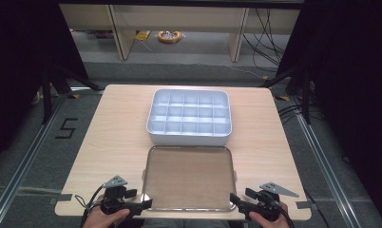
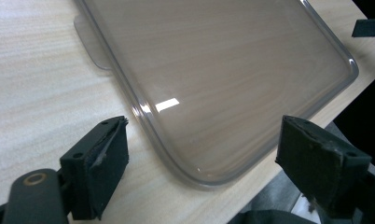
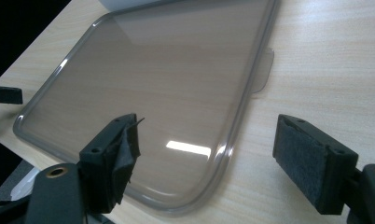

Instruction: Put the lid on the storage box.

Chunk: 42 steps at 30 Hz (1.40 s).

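Observation:
A smoky, see-through lid lies flat on the wooden table, close to its front edge. Behind it stands a pale box divided into several compartments, with nothing in them. My left gripper is at the lid's near left corner, jaws open. In the left gripper view the lid's rounded corner sits between the spread pads of the left gripper without touching them. My right gripper is at the near right corner, also open. In the right gripper view the right gripper straddles the lid's corner, pads off it.
The lid has a small tab on each short side. The table's front edge runs just under both hands. Bare wood lies to the left and right of the lid and box. Beyond the table are furniture legs and cables on the floor.

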Each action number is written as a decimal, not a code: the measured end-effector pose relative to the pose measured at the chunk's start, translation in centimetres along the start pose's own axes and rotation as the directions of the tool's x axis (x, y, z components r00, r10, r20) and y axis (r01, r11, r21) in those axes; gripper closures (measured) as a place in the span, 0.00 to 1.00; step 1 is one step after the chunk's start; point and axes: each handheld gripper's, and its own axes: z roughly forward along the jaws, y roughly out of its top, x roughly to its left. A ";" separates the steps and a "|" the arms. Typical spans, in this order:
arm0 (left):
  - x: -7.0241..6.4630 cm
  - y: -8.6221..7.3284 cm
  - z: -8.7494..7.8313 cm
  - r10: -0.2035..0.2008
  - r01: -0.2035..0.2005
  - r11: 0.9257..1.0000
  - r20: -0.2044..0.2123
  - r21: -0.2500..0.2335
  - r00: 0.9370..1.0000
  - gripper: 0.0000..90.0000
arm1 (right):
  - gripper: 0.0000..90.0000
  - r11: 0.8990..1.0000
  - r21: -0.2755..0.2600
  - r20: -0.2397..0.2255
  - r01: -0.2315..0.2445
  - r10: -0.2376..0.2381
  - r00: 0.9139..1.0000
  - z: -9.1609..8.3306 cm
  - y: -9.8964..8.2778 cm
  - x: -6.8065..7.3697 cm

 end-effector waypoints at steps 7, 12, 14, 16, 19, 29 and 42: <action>1.3 1.0 0.8 0.014 -0.014 1.000 -0.006 -0.005 1.000 0.23 | 0.28 1.000 -0.019 -0.001 0.025 -0.025 1.000 1.3 0.6 -0.4; 1.9 1.6 1.5 0.004 -0.002 0.999 -0.031 0.044 0.999 0.33 | 0.29 1.000 -0.015 -0.004 0.014 -0.014 1.000 1.7 1.0 -0.7; 2.0 1.9 1.7 0.018 -0.016 0.998 -0.029 0.053 0.999 0.36 | 0.30 1.000 0.002 -0.012 -0.020 0.020 1.000 1.7 1.1 -0.5; 2.0 2.1 1.8 0.034 -0.031 0.998 -0.047 0.049 0.998 0.40 | 0.31 1.000 0.002 -0.014 -0.022 0.022 1.000 1.9 1.2 -0.5; 1.9 2.1 2.1 0.021 -0.019 0.999 -0.042 0.045 0.999 0.45 | 0.33 1.000 0.012 -0.007 -0.004 0.004 1.000 2.2 1.3 -0.5; 1.9 1.9 2.0 0.042 -0.040 0.998 -0.028 0.050 0.999 0.51 | 0.44 0.997 0.024 -0.042 -0.077 0.078 0.996 3.1 1.3 -1.3; 2.0 1.7 1.8 0.036 -0.035 0.999 -0.027 0.040 0.999 0.49 | 0.62 0.952 0.018 -0.100 -0.306 0.306 0.947 2.6 0.4 -1.9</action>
